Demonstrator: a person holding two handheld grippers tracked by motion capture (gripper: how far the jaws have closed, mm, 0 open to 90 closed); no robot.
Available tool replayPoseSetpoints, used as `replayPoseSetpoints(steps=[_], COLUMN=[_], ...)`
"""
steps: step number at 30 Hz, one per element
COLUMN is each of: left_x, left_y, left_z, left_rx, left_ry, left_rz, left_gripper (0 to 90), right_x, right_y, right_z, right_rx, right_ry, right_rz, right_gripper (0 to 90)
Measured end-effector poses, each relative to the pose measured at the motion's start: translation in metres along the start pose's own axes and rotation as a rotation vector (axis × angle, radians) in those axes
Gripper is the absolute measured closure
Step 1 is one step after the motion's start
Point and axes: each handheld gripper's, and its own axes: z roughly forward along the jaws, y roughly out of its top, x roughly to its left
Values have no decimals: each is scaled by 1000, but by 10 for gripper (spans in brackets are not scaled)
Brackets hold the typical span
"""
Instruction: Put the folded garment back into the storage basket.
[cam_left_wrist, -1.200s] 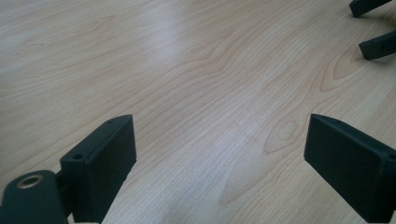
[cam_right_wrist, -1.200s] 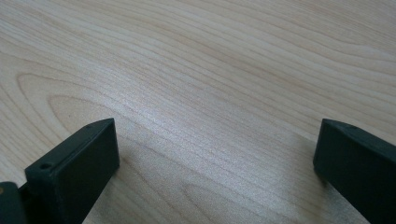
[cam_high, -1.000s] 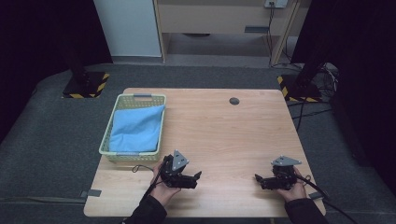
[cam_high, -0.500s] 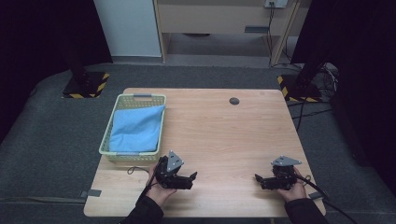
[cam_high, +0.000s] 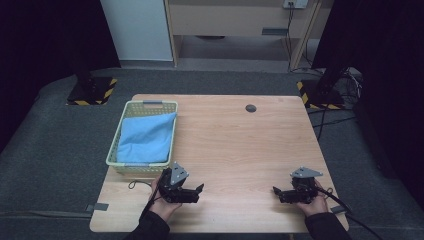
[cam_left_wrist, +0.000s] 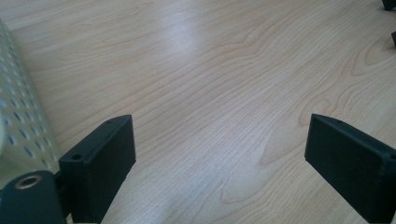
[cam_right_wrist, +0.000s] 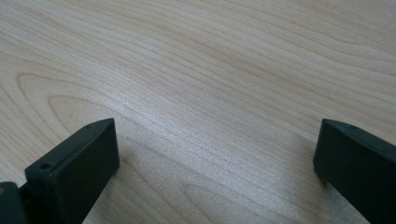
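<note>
Blue cloth (cam_high: 146, 138) lies folded inside the pale green basket (cam_high: 116, 150), and that basket serves as the landmark for everything else on the wooden surface (cam_high: 240, 145). The cloth fills most of the basket's floor, its long axis running from the basket's near wall toward its far wall, away from the person. Just off the basket's near right corner sits the left claw (cam_high: 197, 192), held low over the surface in the person's left hand (cam_high: 162, 205), its jaws spread wide with nothing between them; in the left gripper view the basket's perforated wall (cam_left_wrist: 21, 121) stands close beside the left jaw, with bare wood ahead. The right claw (cam_high: 276, 192) rests well apart from the basket, near the surface's near right corner, and its jaws too stand wide and empty over plain wood grain in the right gripper view. Both claws point across the surface toward each other rather than at the basket. A small dark disc (cam_high: 250, 108) lies well beyond the basket's far right corner, untouched. Judging from this layout, the left claw is far the nearer to the cloth, which lies behind and to its left, so any reach for it would call for that hand to turn toward the basket and lift over its near rim.
</note>
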Motion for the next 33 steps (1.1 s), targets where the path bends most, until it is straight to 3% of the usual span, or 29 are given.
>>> replayPoseSetpoints(steps=[33], left_x=[28], left_y=[-19], left_z=[-18], left_rx=[16], left_ry=[58], left_rz=[-53], left_gripper=[79], right_x=[0], right_y=[0], right_z=[0], right_rx=[0], right_ry=[0], right_rz=[-1], right_gripper=[3])
